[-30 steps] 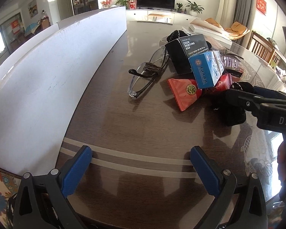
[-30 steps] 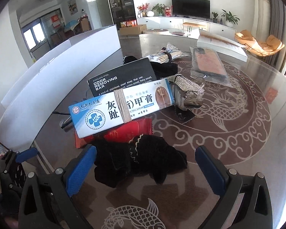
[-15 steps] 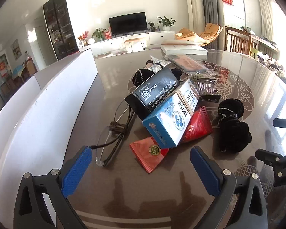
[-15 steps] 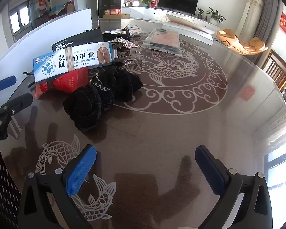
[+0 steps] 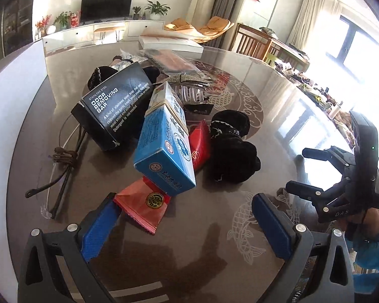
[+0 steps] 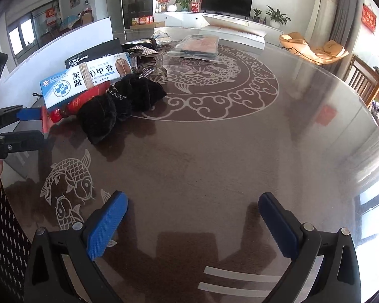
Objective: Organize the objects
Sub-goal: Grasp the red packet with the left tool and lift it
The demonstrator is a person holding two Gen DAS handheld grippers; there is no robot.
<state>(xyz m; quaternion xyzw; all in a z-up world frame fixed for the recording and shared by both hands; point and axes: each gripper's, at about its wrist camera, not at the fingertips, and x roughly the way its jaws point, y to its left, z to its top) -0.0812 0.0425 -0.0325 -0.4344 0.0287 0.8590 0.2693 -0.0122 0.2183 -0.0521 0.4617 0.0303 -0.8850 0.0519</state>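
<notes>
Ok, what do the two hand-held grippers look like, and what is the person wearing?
Both are black frames with silver screws. The left hand-held gripper and the right hand-held gripper each have two fingers faced with textured blue pads. Seen from the left wrist view, the right one's body carries pale "DAS" lettering and a small green light. A blue sleeve shows beside it.

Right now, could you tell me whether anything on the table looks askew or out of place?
Yes. The blue box is tilted, propped on a red packet and leaning beside the black box, which is also tipped up. Folded glasses lie at the pile's edge. Nothing looks spilled or broken.
</notes>
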